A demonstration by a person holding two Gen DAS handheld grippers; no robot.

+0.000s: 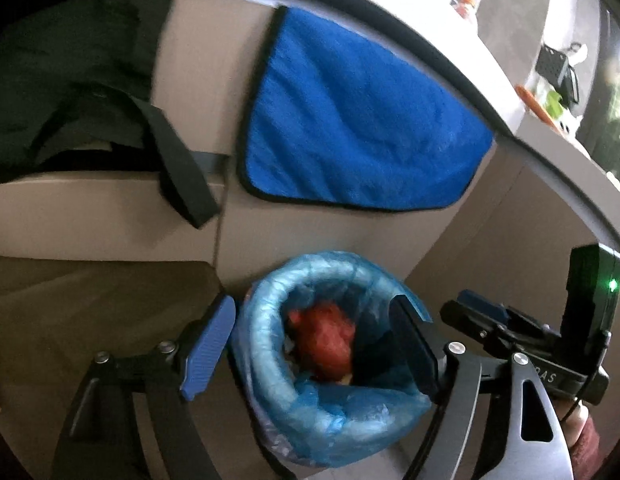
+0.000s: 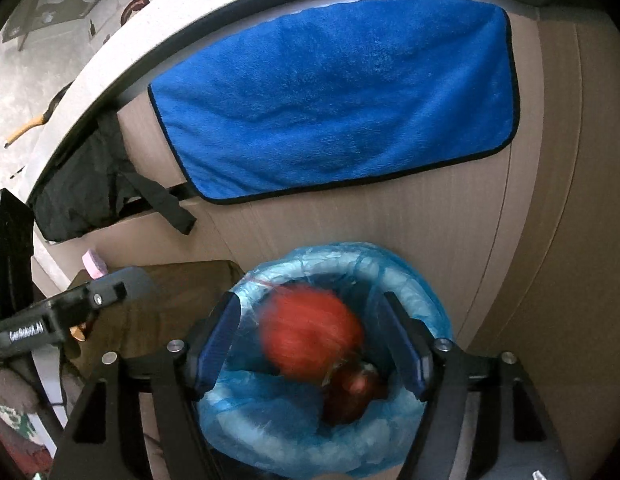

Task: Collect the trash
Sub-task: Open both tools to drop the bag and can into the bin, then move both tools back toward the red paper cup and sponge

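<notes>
A small bin lined with a blue plastic bag (image 1: 310,272) (image 2: 350,256) stands against a beige cabinet front. Crumpled red trash (image 1: 326,344) lies inside it. My left gripper (image 1: 314,304) hangs over the bin's mouth, open, with nothing between its blue pads (image 1: 208,344). My right gripper (image 2: 312,298) is also open above the bin. Between its spread fingers a blurred red ball of trash (image 2: 310,336) sits in the opening, touching neither pad. A darker red piece (image 2: 354,396) lies below it. Each gripper shows at the edge of the other's view: the right one (image 1: 482,312), the left one (image 2: 110,288).
A blue cloth (image 1: 350,120) (image 2: 334,96) hangs down the cabinet front above the bin. A black cloth with a strap (image 1: 70,80) (image 2: 90,184) hangs to its left. A dark brown surface (image 1: 102,300) lies left of the bin. The counter edge (image 2: 150,40) runs above.
</notes>
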